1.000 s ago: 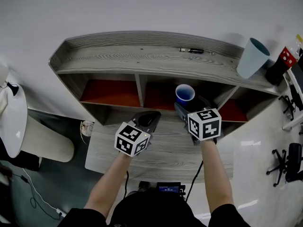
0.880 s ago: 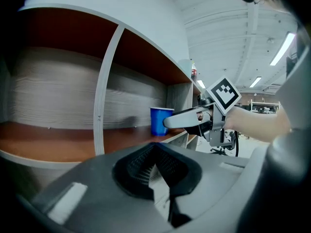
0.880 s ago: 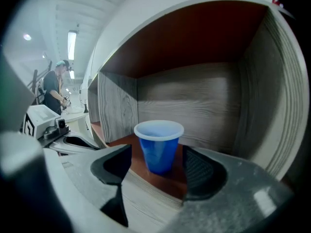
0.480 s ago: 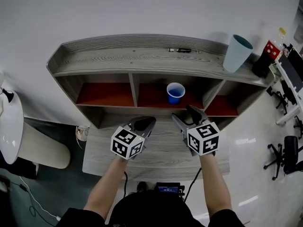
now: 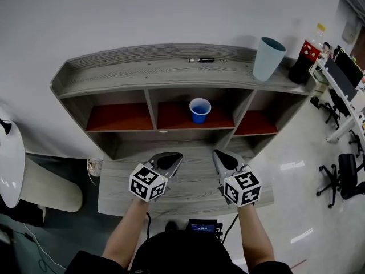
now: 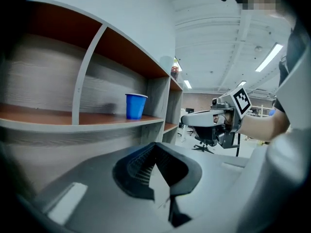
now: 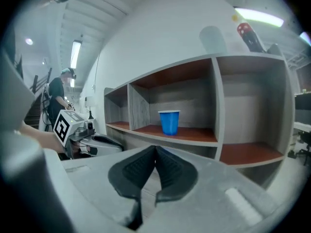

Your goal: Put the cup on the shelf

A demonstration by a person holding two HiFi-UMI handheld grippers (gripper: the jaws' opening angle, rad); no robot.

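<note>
My left gripper [image 5: 171,160] has its jaws together with nothing between them. Ahead of it and a little to its right, well apart, the blue cup [image 5: 199,109] stands upright in the middle compartment of the shelf [image 5: 142,73]. My right gripper [image 5: 223,160] has just been closing; its jaws meet, empty. I judge the placing done, so I need only keep clear. The slim dark thing [image 5: 201,60] on the shelf top is too small to name.

White wall [image 5: 171,10], glossy pale floor [image 5: 296,170], black office chairs [image 5: 345,178] at right.
</note>
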